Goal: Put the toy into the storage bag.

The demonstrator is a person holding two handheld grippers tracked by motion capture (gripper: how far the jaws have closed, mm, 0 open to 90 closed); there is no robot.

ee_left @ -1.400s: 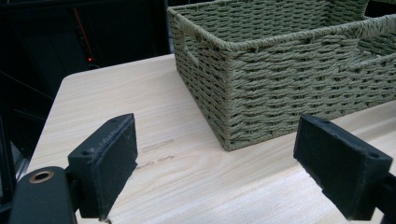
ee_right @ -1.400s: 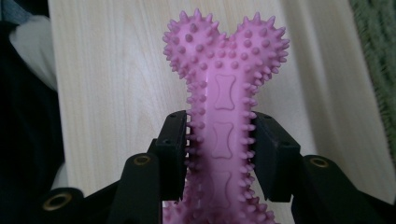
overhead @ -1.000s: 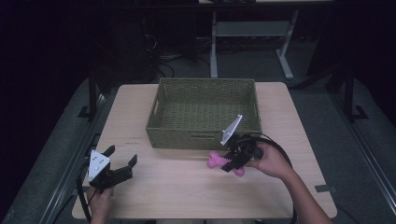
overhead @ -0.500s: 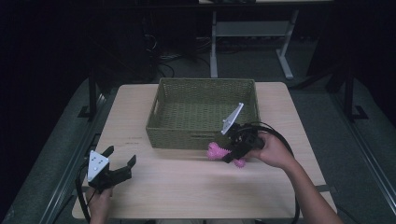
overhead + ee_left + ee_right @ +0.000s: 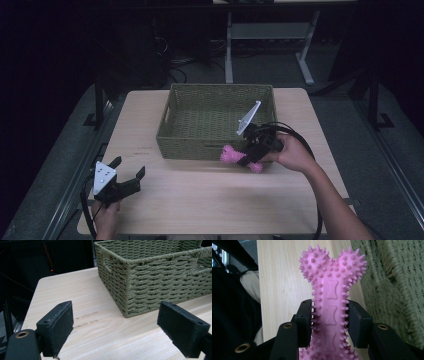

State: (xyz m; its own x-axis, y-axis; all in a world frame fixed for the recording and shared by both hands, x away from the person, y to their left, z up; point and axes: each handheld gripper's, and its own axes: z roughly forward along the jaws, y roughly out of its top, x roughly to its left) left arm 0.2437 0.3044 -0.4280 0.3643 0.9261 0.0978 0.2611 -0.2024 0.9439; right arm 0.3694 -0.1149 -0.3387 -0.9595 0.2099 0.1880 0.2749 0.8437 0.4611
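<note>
The right claw (image 5: 247,159) grips the pink spiky bone toy (image 5: 241,160), lifted at the wicker basket's (image 5: 190,145) 5 o'clock corner; next, carry over its rim. The left claw (image 5: 125,172) idles wide.

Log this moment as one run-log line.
right gripper: shut on pink bone toy | toy: lifted, beside basket front wall | left gripper: open, idle over table

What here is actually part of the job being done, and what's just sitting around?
Part of the job:
- pink spiky bone toy, clamped in the right gripper
- woven basket, right beside the toy

Just around:
- left gripper, jaws apart, holding nothing, near the table's front left corner
- wooden table
- white desk frame in the dark background
</note>
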